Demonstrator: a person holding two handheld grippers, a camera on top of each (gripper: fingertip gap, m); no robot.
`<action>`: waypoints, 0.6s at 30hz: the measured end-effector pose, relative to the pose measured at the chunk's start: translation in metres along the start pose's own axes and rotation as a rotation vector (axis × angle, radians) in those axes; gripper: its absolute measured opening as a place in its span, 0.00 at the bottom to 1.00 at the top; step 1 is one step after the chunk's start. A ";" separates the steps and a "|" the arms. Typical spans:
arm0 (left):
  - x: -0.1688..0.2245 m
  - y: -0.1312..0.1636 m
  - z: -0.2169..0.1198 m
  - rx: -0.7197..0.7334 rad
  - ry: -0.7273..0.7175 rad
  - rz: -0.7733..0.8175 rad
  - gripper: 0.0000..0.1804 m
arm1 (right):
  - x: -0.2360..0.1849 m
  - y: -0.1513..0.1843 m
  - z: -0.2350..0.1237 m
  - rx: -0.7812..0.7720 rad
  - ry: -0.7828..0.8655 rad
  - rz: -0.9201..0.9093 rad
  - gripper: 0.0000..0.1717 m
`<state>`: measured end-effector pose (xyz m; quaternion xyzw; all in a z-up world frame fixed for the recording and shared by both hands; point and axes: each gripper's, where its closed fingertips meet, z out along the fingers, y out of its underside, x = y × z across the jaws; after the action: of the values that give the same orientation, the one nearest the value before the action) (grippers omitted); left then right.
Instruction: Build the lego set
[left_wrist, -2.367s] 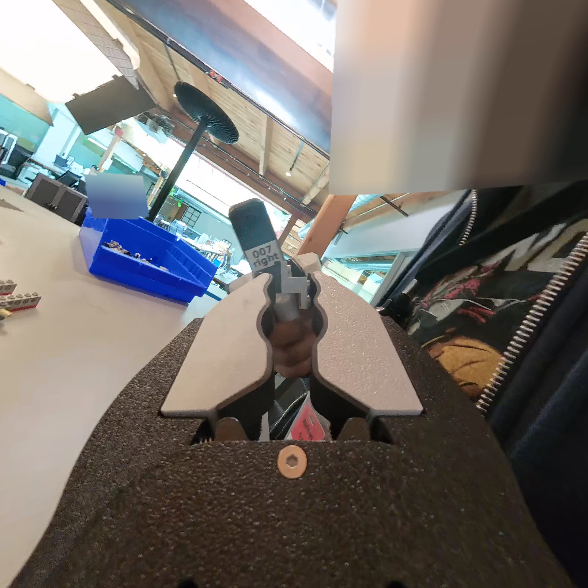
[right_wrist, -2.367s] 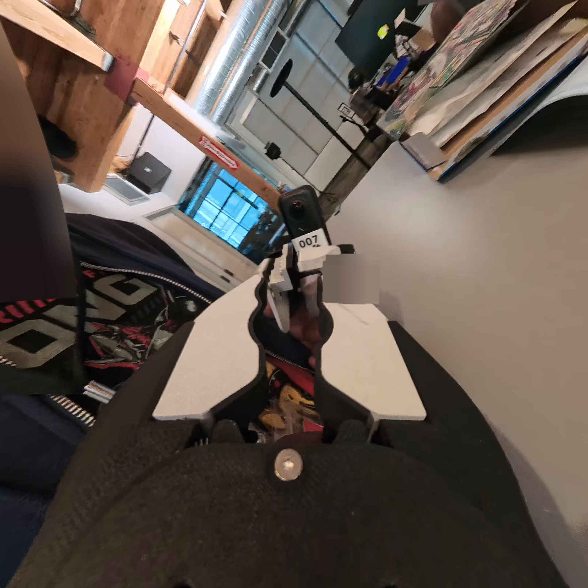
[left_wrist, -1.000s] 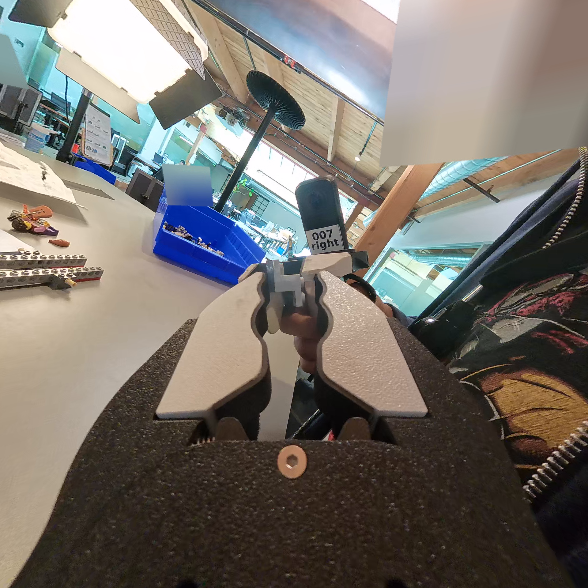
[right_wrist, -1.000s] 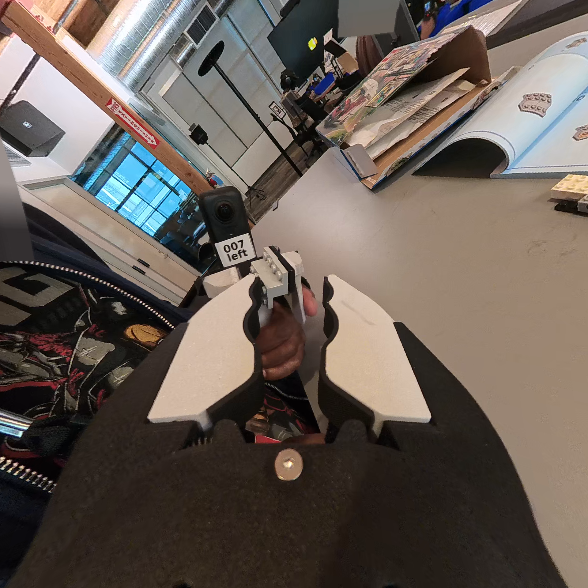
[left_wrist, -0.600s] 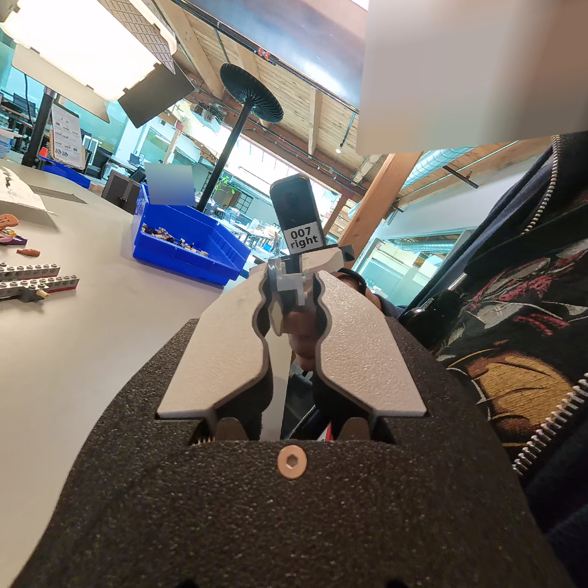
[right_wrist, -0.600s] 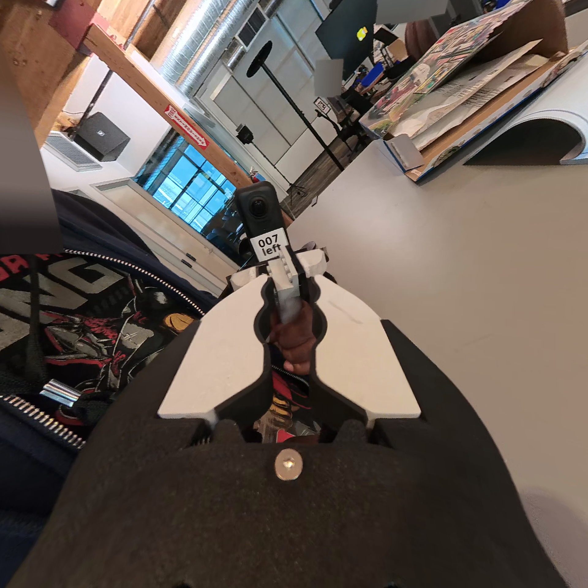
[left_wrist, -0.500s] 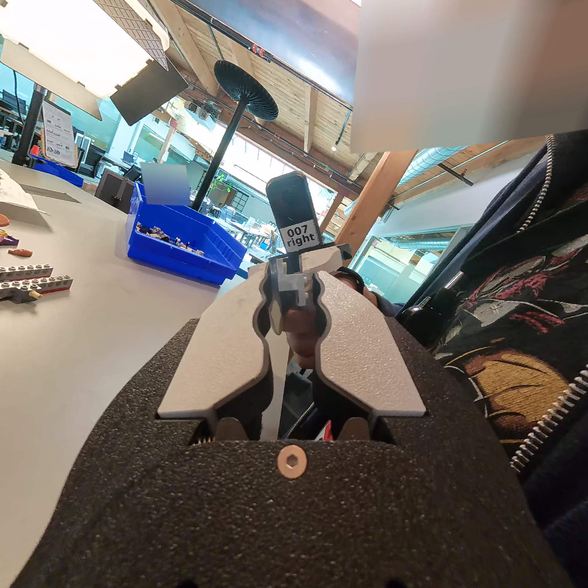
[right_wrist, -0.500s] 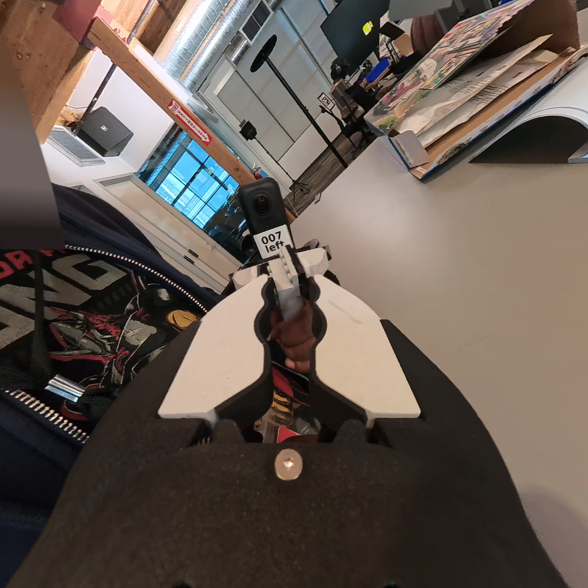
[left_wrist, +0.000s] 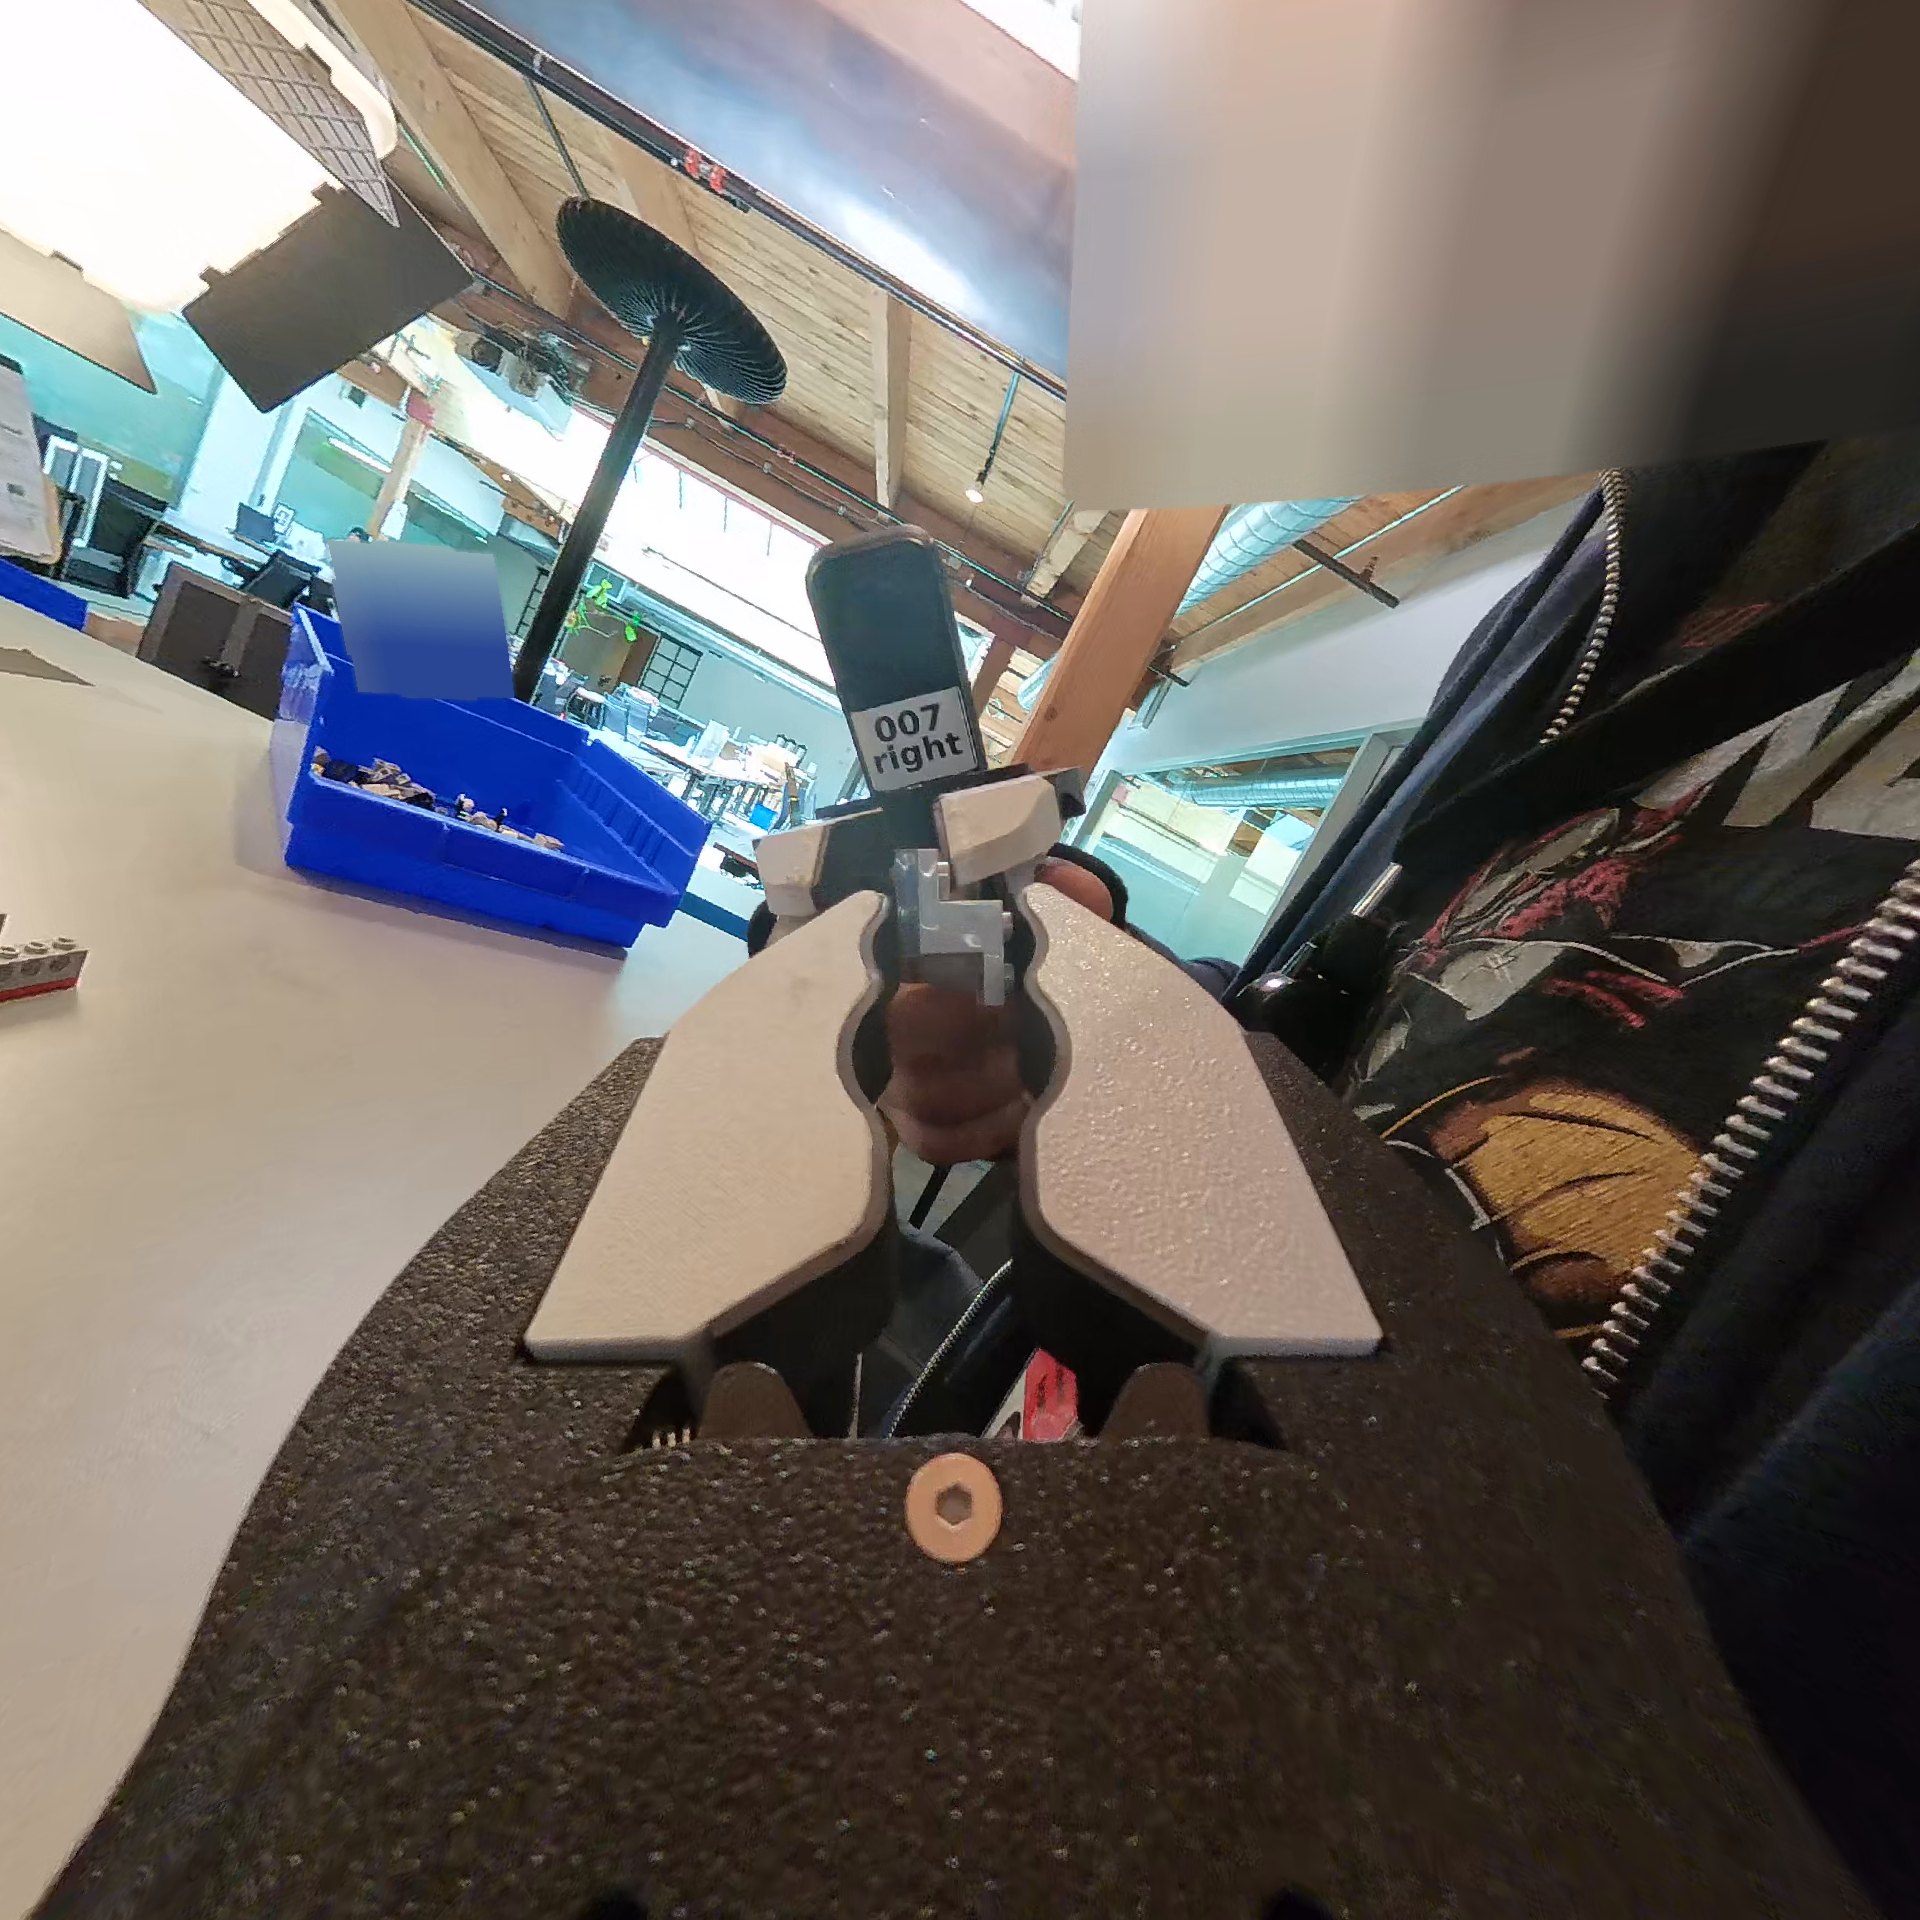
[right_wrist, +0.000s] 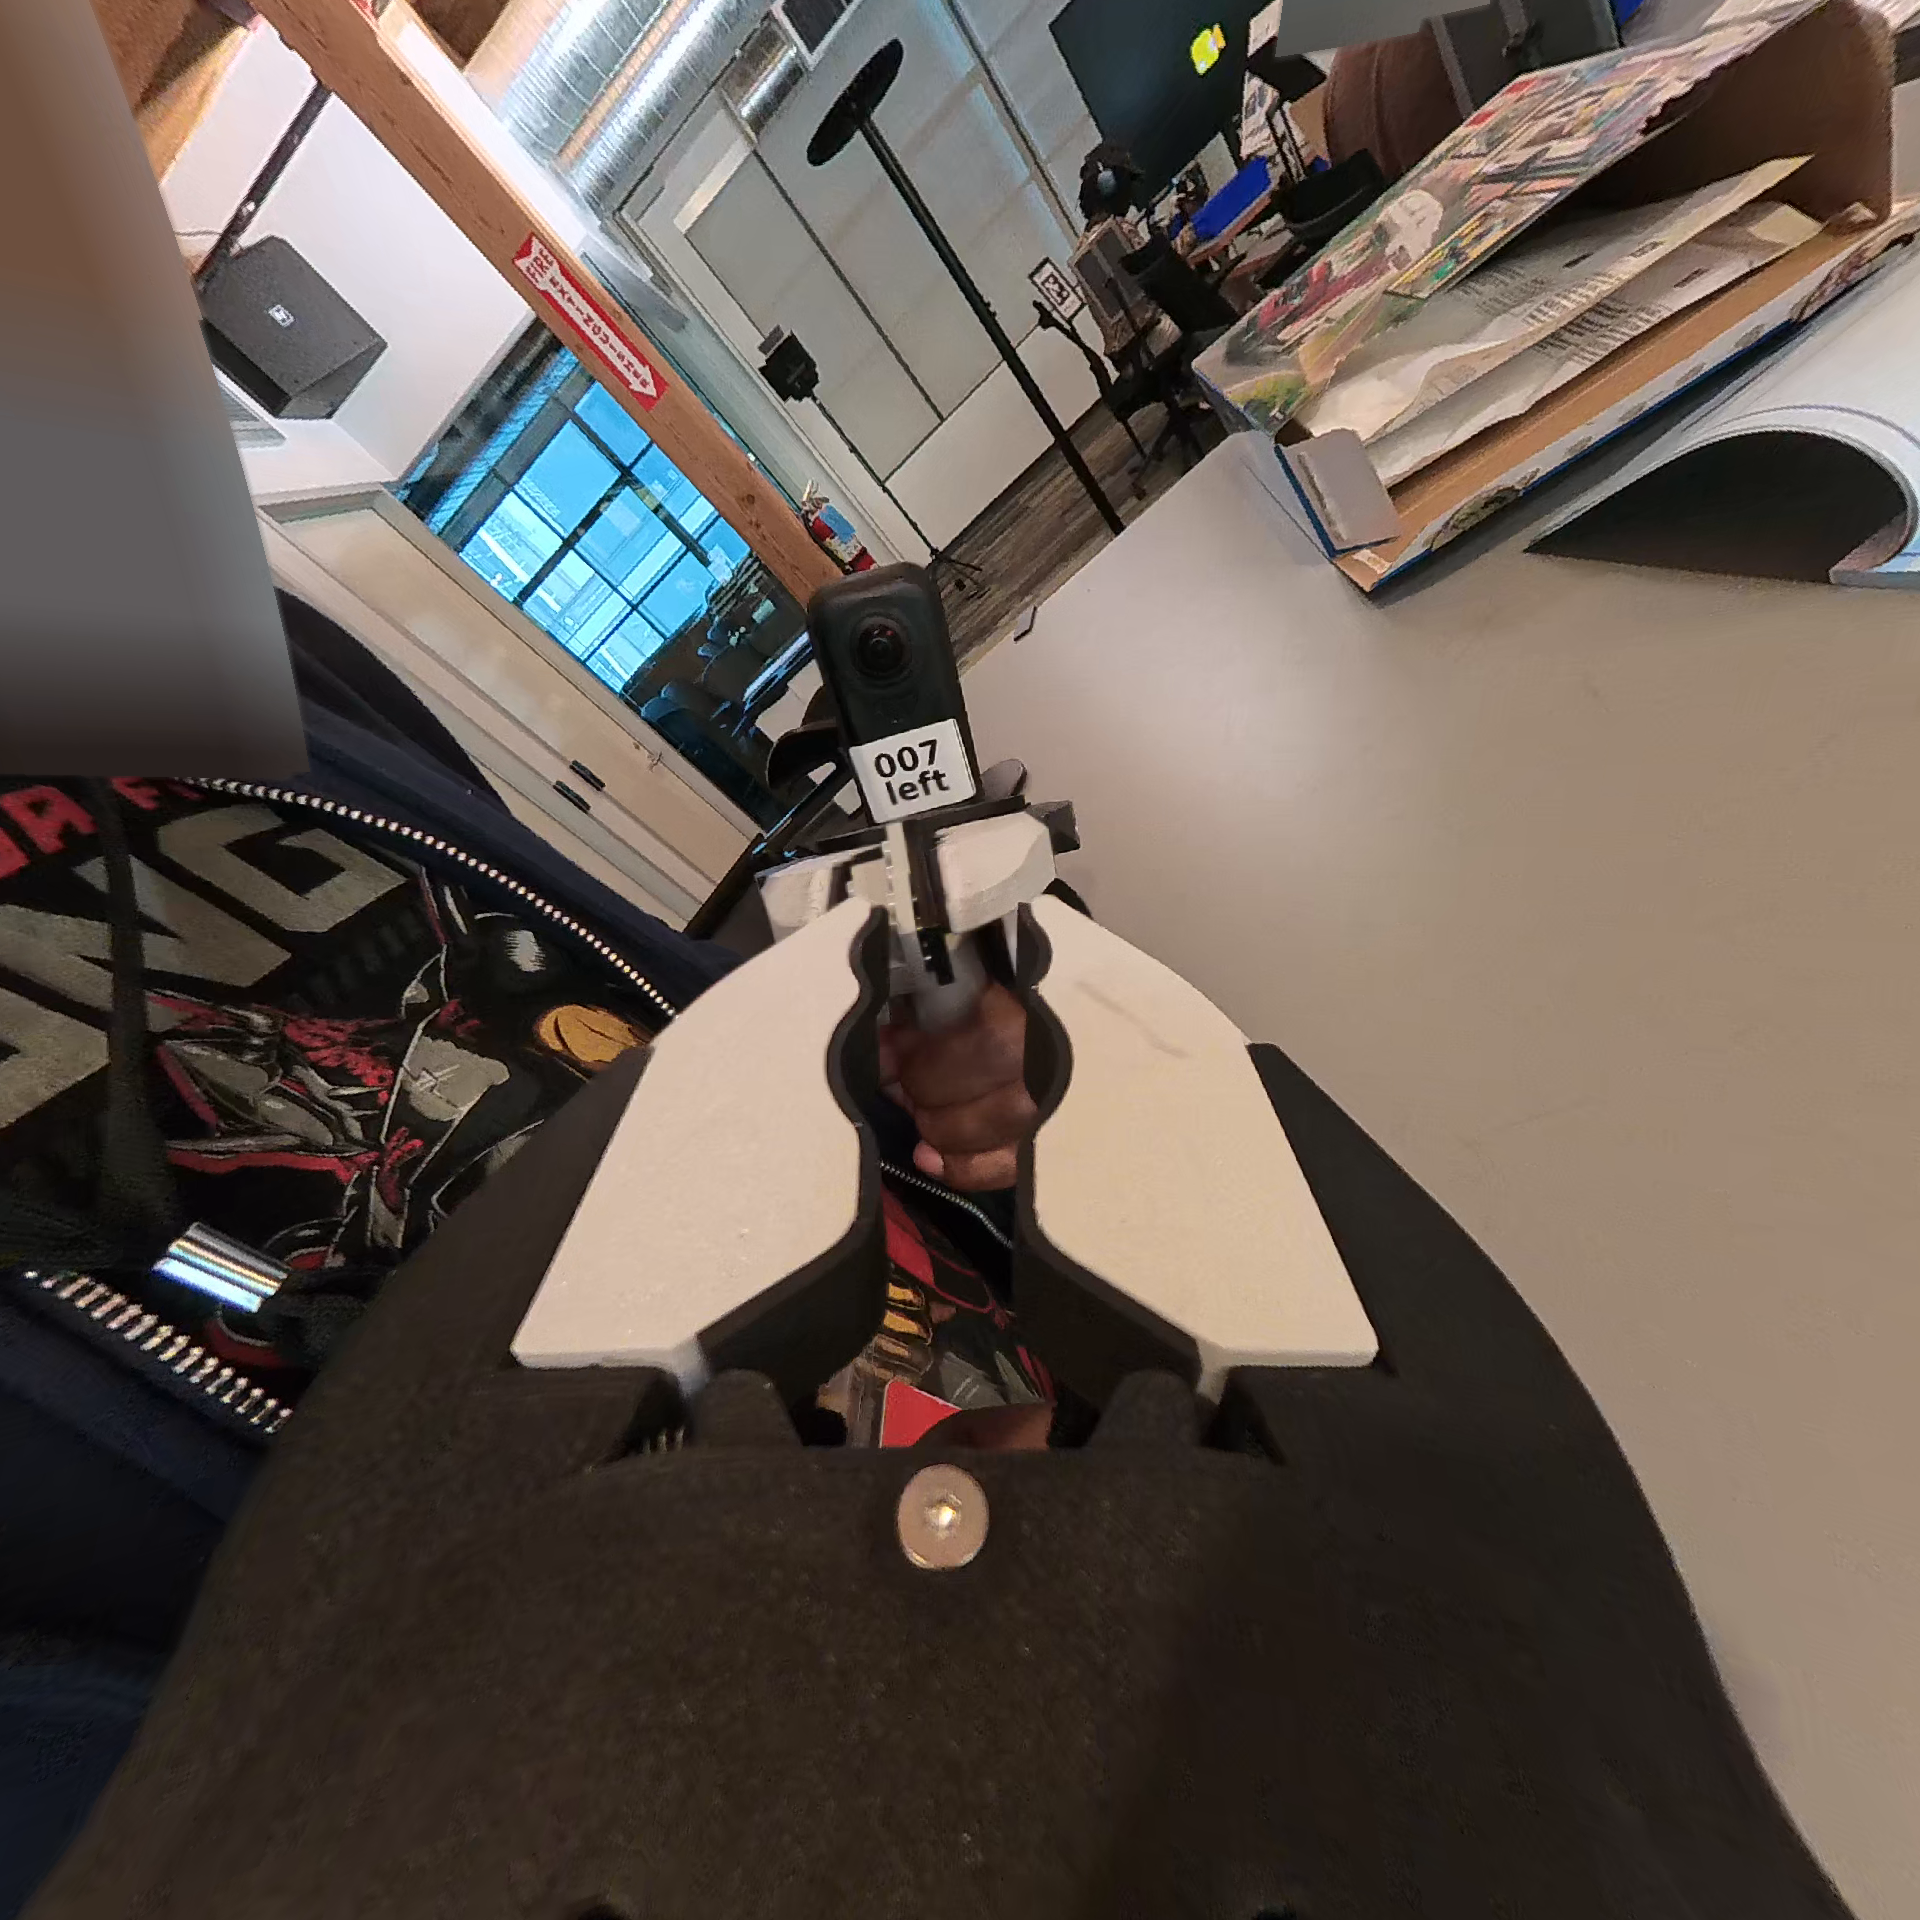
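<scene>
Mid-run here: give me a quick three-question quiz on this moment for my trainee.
1. What sits between the fingertips of the left gripper? A) a small grey L-shaped brick piece B) a red ball C) nothing
2. True or false: the blue plastic bin on the grey table is empty.
3. Which wrist view shows the opened printed cardboard box?

Key: 1 A. 2 False, small pieces lie in it. 3 The right wrist view.
</scene>
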<state>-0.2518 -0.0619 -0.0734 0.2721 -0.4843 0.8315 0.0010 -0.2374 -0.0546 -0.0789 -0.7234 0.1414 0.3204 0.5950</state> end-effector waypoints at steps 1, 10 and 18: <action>0.000 0.001 0.000 -0.008 -0.001 0.004 0.11 | -0.002 0.000 0.000 -0.006 -0.009 -0.008 0.13; 0.004 0.006 0.004 -0.042 0.002 0.007 0.11 | -0.008 0.006 0.001 -0.057 -0.013 -0.074 0.08; 0.002 0.009 0.008 -0.060 -0.029 0.032 0.11 | -0.007 0.007 -0.003 -0.043 0.005 -0.088 0.07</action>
<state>-0.2525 -0.0734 -0.0762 0.2762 -0.5132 0.8125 -0.0115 -0.2454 -0.0606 -0.0794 -0.7425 0.1040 0.2950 0.5923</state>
